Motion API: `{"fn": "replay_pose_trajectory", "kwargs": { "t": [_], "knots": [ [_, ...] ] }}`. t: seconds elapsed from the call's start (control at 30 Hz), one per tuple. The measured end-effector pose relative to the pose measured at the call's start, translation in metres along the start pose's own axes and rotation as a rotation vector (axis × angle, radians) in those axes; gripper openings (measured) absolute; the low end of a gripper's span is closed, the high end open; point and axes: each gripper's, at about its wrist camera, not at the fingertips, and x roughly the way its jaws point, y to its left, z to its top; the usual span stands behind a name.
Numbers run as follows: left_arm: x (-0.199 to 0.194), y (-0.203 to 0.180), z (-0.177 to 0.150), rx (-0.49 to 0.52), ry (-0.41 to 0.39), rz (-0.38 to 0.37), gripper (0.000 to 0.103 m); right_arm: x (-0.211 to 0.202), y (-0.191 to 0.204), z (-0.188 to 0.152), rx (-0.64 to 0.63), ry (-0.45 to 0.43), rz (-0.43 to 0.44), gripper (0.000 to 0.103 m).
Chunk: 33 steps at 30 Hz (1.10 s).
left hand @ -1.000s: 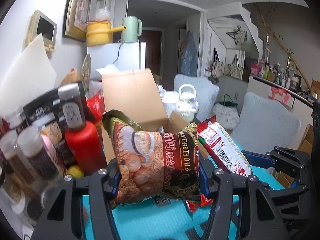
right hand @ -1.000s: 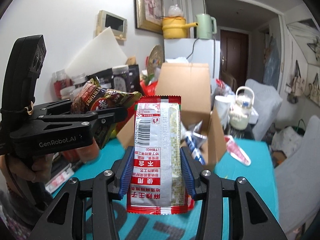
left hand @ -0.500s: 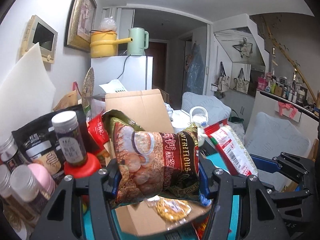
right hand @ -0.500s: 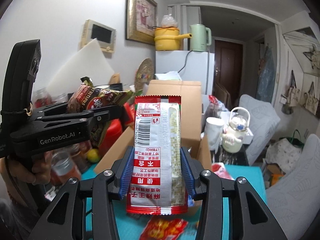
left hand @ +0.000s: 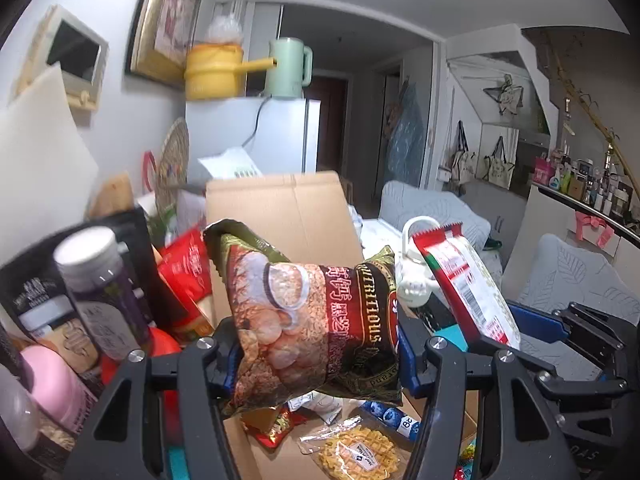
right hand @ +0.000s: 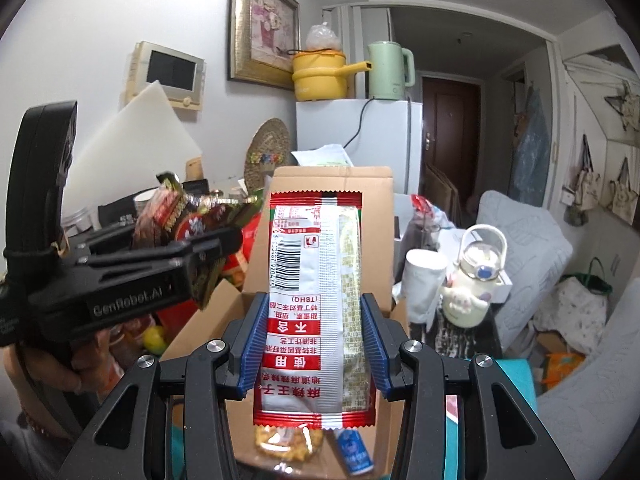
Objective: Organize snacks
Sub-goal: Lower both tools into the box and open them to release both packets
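Note:
My left gripper (left hand: 316, 356) is shut on a dark green and brown snack bag (left hand: 312, 312) and holds it above the open cardboard box (left hand: 280, 220). My right gripper (right hand: 314, 344) is shut on a red and white snack packet (right hand: 316, 300), held upright over the same box (right hand: 332, 184). The packet also shows at the right of the left wrist view (left hand: 464, 284). The left gripper and its bag (right hand: 172, 208) show at the left of the right wrist view. Inside the box lie a waffle pack (left hand: 356, 452), a red wrapper (left hand: 272, 426) and a blue packet (right hand: 352, 454).
Bottles and jars (left hand: 100, 288), a red bag (left hand: 188, 268) and a pink container (left hand: 52, 388) crowd the left. A white kettle-shaped bottle (right hand: 476, 280) and white cup (right hand: 424, 284) stand right of the box. A white fridge (right hand: 384, 136) stands behind. Teal tabletop (right hand: 516, 376) shows below.
Both grippers have moved forward and up, from over the teal table to over the open box. Each still holds its packet.

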Motion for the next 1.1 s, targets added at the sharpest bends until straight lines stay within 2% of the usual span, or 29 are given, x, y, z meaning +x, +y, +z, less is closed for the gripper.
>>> {"fn": "replay_pose_trajectory", "kwargs": {
  "t": [0.33, 0.6, 0.9, 1.1],
  "knots": [
    [0.031, 0.006, -0.009, -0.004, 0.056, 0.063, 0.058, 0.051, -0.014, -0.011, 0.042, 0.081, 0.027, 0.044],
    [0.074, 0.01, -0.023, -0.015, 0.167, 0.06, 0.058, 0.083, -0.028, -0.028, 0.079, 0.19, 0.029, 0.044],
    [0.109, 0.011, -0.039, -0.006, 0.268, 0.096, 0.058, 0.106, -0.032, -0.044, 0.098, 0.272, 0.014, 0.045],
    [0.129, 0.011, -0.051, -0.011, 0.371, 0.089, 0.058, 0.122, -0.034, -0.054, 0.114, 0.342, 0.021, 0.045]
  ]
}}
